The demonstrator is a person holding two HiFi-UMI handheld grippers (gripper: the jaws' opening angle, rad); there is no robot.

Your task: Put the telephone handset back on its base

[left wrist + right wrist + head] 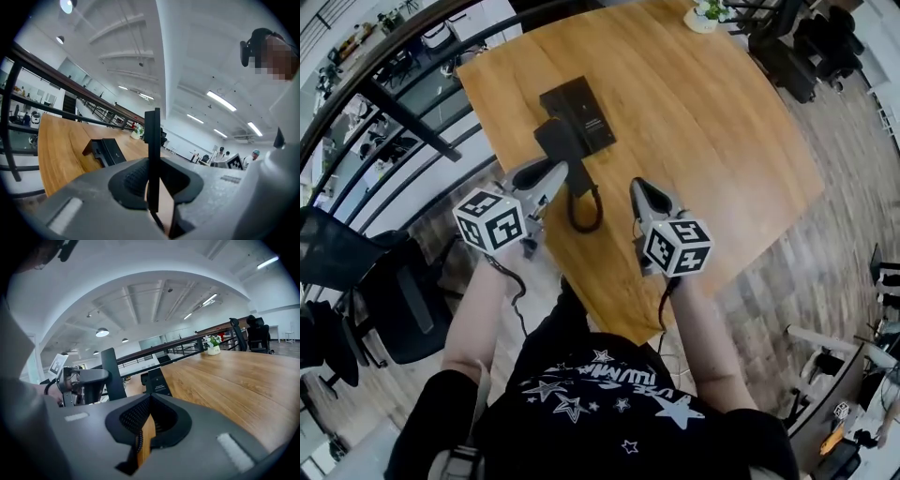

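On the wooden table (712,141) the black telephone base (577,112) lies flat. Just in front of it my left gripper (553,178) is shut on the black handset (565,150) and holds it above the table. In the left gripper view the handset (152,140) stands as a thin upright slab between the jaws, with the base (107,151) beyond it to the left. The coiled cord (586,214) hangs in a loop over the table. My right gripper (645,194) hovers to the right of the cord, shut and empty; its view shows the base (157,380) ahead.
A small potted plant (705,16) stands at the table's far corner. A dark railing (403,122) runs along the left side, with office chairs (384,300) below it. The table's near edge (609,323) is just under my grippers. More chairs stand at the far right (806,47).
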